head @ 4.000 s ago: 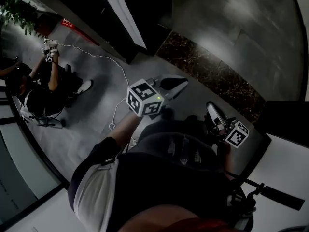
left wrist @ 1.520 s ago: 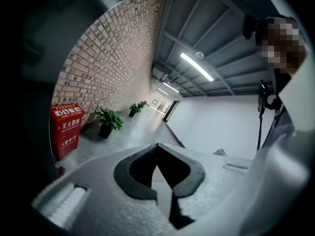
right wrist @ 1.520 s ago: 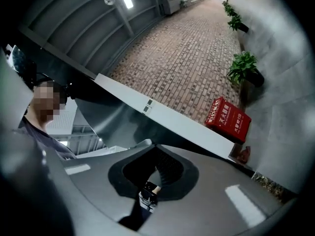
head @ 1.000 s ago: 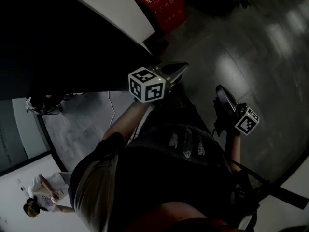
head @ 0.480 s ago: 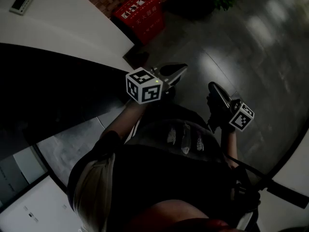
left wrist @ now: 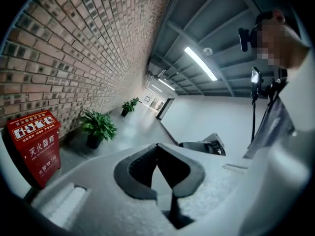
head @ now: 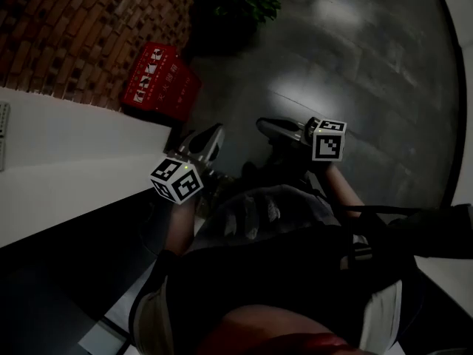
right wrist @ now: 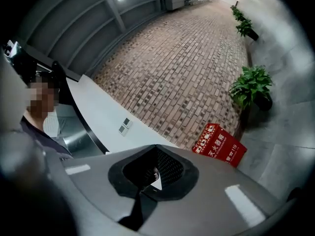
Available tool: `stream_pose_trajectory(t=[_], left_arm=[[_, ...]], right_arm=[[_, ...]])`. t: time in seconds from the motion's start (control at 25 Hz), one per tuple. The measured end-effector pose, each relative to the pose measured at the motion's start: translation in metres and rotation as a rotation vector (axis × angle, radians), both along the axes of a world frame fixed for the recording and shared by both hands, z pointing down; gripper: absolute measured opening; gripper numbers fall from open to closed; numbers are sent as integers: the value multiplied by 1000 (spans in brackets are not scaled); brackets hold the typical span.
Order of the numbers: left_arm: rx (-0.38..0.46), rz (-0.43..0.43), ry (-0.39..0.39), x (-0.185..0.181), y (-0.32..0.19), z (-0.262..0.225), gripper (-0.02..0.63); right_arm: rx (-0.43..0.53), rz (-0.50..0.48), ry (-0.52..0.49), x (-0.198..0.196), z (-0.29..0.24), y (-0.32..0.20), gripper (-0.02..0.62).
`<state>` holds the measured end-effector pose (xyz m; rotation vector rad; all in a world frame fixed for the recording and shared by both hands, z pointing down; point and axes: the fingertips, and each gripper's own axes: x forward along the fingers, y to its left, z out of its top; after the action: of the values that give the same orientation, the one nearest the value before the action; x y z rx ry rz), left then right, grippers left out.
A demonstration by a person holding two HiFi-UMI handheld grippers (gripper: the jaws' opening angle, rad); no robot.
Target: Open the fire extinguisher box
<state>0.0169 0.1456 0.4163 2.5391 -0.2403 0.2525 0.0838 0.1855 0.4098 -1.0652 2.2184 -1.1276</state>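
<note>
Extinguisher box (head: 159, 83): red
Left gripper (head: 209, 137): jaws together, empty; box ahead, leftward
Right gripper (head: 267, 126): jaws together, empty; box ahead, rightward

On the red fire extinguisher box (left wrist: 35, 149): big white Chinese signs "灭火器箱" on the front. In the right gripper view, also "119" beside them. Smaller print there too tiny to read.
</note>
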Motion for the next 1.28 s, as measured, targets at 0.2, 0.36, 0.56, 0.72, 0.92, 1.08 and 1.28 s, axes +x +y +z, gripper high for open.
stream_pose_trajectory(t=[0.2, 0.36, 0.56, 0.72, 0.92, 1.08, 1.28], left_arm=[[-11, -127, -52, 24, -46, 6, 0], [19, -215, -84, 72, -86, 0, 0], [4, -310, -123, 102, -112, 4, 0], [-57, -443, -143, 99, -128, 14, 0], [-93, -519, -178, 113, -148, 32, 0], [-145, -519, -180, 99, -193, 62, 0], [-305, -692, -138, 31, -267, 107, 0]], right_arm=[[70, -195, 11, 11, -5, -43, 2], [97, -289, -11, 55, -6, -85, 1], [24, -345, 8, 100, 12, -118, 0], [-31, -424, 17, 115, 28, -130, 1], [-38, -468, 6, 135, 33, -152, 1], [-84, -398, 33, 135, 41, -180, 2], [-171, -434, 36, 100, 61, -233, 0]])
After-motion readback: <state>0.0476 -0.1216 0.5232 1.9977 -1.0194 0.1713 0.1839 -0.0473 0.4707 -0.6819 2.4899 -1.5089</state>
